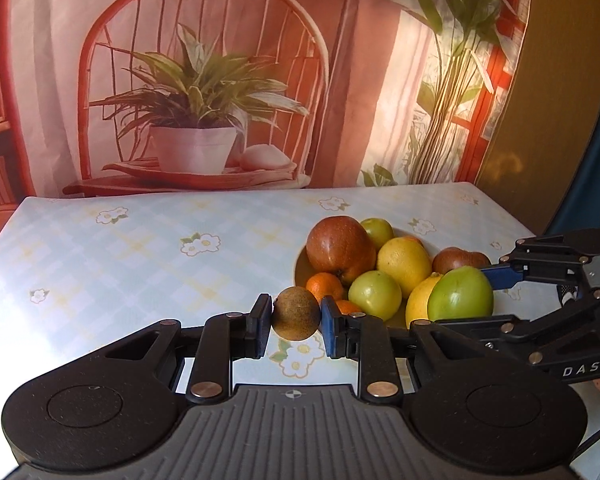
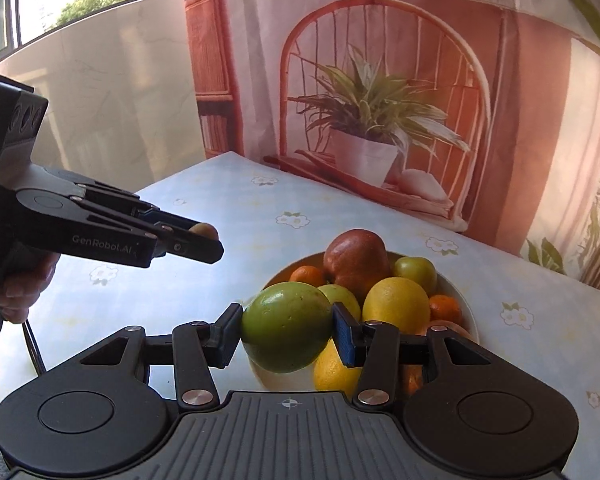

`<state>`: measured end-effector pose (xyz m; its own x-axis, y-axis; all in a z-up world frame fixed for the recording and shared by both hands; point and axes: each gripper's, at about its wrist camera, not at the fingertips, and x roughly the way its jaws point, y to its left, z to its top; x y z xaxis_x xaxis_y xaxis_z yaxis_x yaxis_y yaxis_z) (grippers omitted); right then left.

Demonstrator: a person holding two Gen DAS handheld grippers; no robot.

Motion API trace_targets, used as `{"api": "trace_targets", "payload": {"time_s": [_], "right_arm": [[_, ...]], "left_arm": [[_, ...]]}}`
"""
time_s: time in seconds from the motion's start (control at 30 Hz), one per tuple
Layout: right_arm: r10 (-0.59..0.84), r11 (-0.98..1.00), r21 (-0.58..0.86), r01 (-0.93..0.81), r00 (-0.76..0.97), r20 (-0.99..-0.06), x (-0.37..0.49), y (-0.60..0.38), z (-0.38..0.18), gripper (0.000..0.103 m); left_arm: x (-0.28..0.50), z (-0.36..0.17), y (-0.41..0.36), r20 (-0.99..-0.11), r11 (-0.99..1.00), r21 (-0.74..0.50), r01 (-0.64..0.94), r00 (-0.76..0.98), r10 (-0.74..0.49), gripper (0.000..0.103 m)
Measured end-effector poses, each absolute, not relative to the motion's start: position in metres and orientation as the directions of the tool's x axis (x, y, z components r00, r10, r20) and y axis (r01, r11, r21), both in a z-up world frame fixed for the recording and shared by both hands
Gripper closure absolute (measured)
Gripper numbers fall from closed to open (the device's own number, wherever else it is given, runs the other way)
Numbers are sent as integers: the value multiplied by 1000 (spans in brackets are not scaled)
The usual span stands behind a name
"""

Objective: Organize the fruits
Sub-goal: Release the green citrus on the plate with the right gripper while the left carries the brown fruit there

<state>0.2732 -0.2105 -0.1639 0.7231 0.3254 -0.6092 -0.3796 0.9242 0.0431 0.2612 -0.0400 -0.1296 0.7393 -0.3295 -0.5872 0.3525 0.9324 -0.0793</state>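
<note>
Fruits (image 1: 404,260) fill a white bowl (image 1: 300,270) on the flowered tabletop (image 1: 140,260) in the left wrist view, where the left gripper (image 1: 296,319) has its fingers clamped on a small brown fruit (image 1: 296,318) lifted just in front of the bowl. From the right wrist view, the right gripper (image 2: 287,328) pinches a green fruit (image 2: 286,326) between its fingers above the bowl's near edge, with the left gripper off to the left.

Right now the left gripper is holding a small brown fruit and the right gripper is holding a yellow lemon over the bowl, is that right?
Not quite. The right gripper holds a green fruit, not a yellow lemon; the right wrist view shows it pinched between the jaws above the bowl. The rest stands: the left gripper holds the small brown fruit.
</note>
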Motion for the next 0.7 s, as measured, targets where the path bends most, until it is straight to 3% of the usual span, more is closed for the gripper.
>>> {"api": "trace_targets", "payload": {"time_s": [0.37,0.7], "right_arm": [[287,918,2,-395,662,-693,298,-197,-181,59],[253,918,-44,-395,666,-702,300,-191,-182,61]], "left_arm": [[271,-131,-31,-588,941,-108,322,742,-321,75],[273,-133,-32,-585,938,-119,325,740,-330,75]]}}
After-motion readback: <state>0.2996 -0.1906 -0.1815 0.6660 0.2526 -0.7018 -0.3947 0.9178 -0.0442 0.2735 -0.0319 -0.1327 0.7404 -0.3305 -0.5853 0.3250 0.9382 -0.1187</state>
